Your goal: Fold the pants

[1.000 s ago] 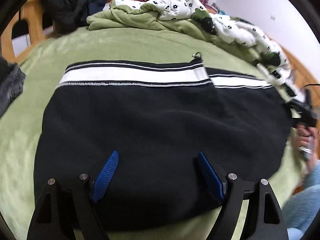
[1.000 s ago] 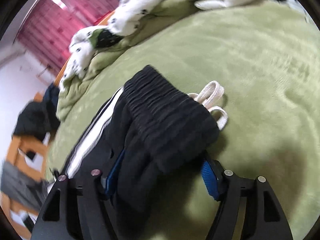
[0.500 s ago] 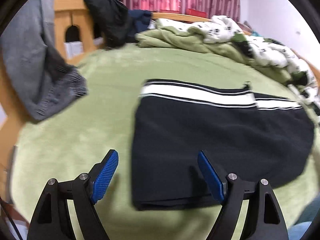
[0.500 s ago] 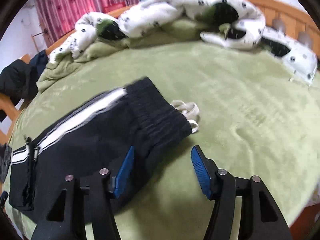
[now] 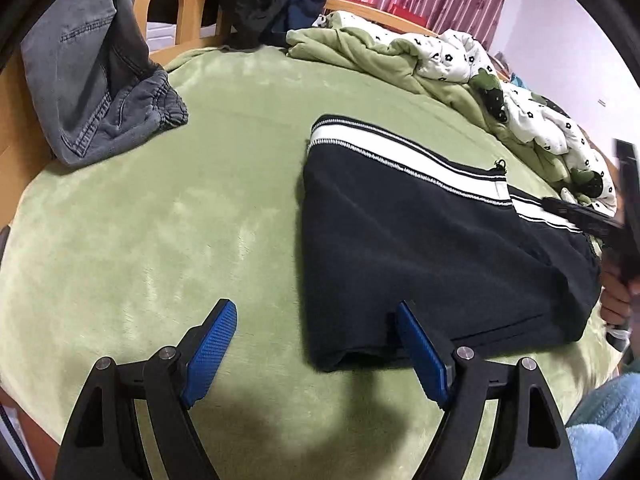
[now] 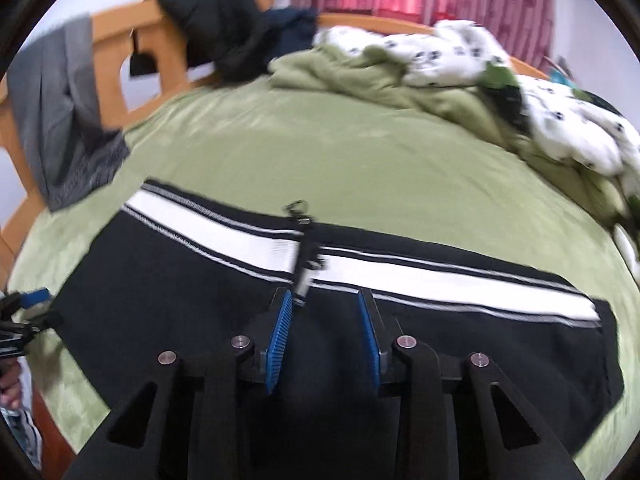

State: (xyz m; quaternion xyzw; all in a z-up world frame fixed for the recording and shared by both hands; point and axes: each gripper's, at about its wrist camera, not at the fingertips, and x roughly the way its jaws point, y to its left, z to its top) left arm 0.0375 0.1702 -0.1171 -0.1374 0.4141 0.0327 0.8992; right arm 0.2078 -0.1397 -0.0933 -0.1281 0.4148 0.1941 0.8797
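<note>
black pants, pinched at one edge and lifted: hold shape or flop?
Likely flop: the black pants lie limp and flat in folded layers on the green blanket. Layers would probably slide apart. The thick fleecy cloth looks fairly heavy, so expect sag.

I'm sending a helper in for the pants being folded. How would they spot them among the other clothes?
Look at the green bed. The black pants lie flat in its middle, apart from the grey jeans hanging over the wooden bed frame and the crumpled spotted blanket. Only they carry a broad white stripe along one edge.
</note>
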